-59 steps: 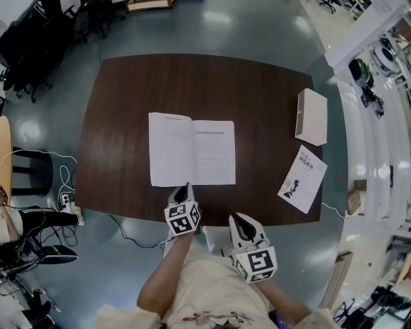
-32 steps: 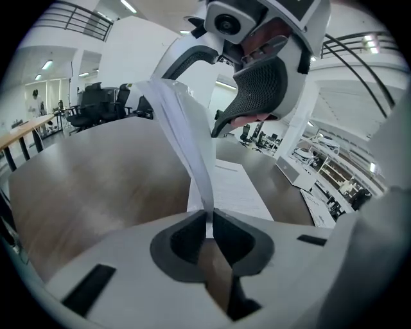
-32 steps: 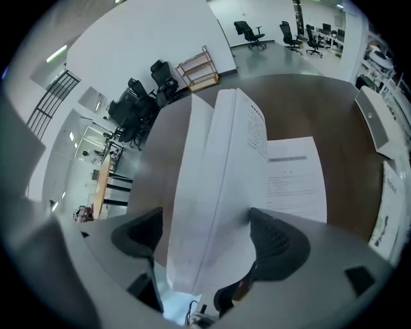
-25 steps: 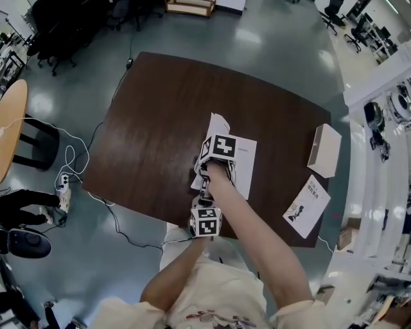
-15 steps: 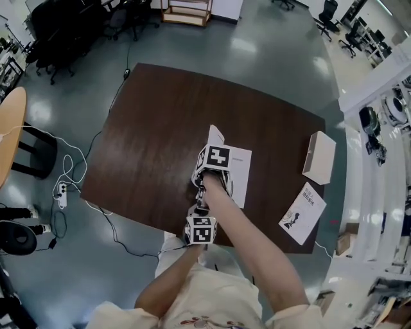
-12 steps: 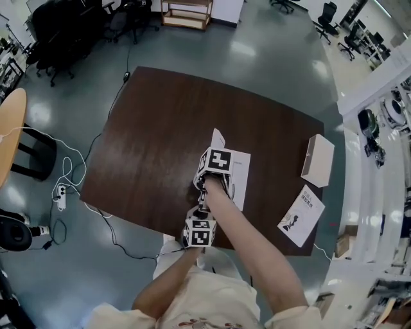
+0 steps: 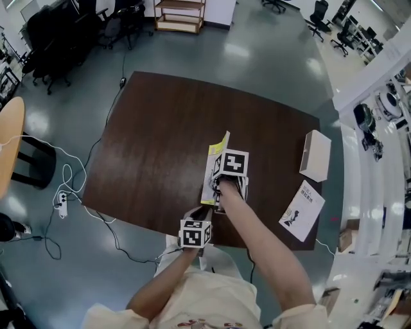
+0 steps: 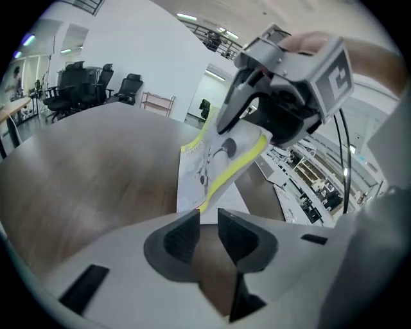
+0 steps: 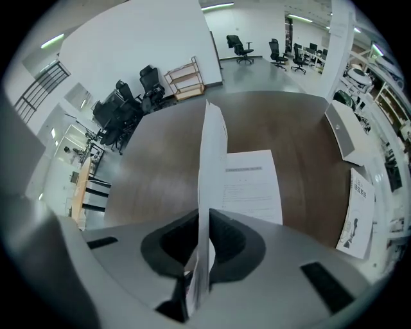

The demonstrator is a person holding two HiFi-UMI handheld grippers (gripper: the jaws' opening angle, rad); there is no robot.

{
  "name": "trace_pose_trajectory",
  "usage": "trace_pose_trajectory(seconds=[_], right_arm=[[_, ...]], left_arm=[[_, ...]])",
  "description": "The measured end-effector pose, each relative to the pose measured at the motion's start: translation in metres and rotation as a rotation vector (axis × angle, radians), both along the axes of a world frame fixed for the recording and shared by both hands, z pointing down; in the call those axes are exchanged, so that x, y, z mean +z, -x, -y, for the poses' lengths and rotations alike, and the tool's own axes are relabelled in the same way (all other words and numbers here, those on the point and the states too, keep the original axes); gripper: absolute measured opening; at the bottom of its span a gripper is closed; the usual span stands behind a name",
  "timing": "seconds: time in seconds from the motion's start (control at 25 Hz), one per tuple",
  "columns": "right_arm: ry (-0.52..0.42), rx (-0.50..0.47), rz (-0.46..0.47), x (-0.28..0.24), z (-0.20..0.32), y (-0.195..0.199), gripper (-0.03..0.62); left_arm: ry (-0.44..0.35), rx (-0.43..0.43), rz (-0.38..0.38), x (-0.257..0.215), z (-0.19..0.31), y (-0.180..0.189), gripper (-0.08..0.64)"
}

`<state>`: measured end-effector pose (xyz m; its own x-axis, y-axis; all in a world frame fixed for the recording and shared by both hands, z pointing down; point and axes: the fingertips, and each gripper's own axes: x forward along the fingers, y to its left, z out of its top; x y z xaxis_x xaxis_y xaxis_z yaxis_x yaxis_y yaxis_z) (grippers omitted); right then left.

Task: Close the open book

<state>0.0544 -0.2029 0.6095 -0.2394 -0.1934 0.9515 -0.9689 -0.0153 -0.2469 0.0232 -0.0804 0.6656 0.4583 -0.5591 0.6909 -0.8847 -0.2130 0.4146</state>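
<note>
Book (image 7: 217, 168) on the dark wooden table (image 7: 154, 122), near the front edge and a little right of the middle. Half shut: left half, with its yellow-edged cover, lifted off the wood and standing nearly upright; right half lying flat with a printed white page facing up. Pinched at the near edge of the raised half by the right gripper (image 9: 204, 239), pointing steeply down. Jaws just been closing, now pressed narrow onto the thin stack of leaves, which runs straight up between them in the right gripper view. Reaching in across the table's front edge on a forearm.

Just in front of the book, close to the table's front edge, the left gripper (image 8: 207, 226), tilted down. Jaws just been opening, now a small way apart, with only bare wood showing in the gap. Book's near edge just beyond the fingertips, not between them.

Farther right on the table, a white box (image 7: 315, 155). Nearer the front right corner, a thin white booklet (image 7: 302, 210) with a dark figure on its cover. Both well apart from the book.

Around the table, a glossy grey floor (image 7: 257, 45). At the far side, black office chairs (image 7: 58, 32) and a low wooden rack (image 7: 180, 11). On the left, cables (image 7: 64, 186) trailing beside a round wooden tabletop (image 7: 8, 148).
</note>
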Motion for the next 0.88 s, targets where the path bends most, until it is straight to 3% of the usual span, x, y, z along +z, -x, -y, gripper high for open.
trace_pose_trajectory(seconds=[0.12, 0.32, 0.64, 0.88], right_arm=[[-0.007, 0.027, 0.019, 0.005, -0.003, -0.019, 0.041], [-0.025, 0.061, 0.043, 0.014, -0.008, -0.045, 0.041], [-0.051, 0.062, 0.034, 0.044, -0.009, -0.078, 0.041], [-0.105, 0.123, 0.103, 0.082, -0.013, -0.105, 0.042]], left_arm=[[0.014, -0.008, -0.012, -0.004, -0.001, 0.005, 0.082], [0.036, -0.023, 0.007, -0.004, 0.001, 0.015, 0.011], [0.074, -0.007, -0.018, -0.008, 0.006, 0.019, 0.006], [0.117, 0.033, -0.042, -0.014, 0.006, 0.014, 0.005]])
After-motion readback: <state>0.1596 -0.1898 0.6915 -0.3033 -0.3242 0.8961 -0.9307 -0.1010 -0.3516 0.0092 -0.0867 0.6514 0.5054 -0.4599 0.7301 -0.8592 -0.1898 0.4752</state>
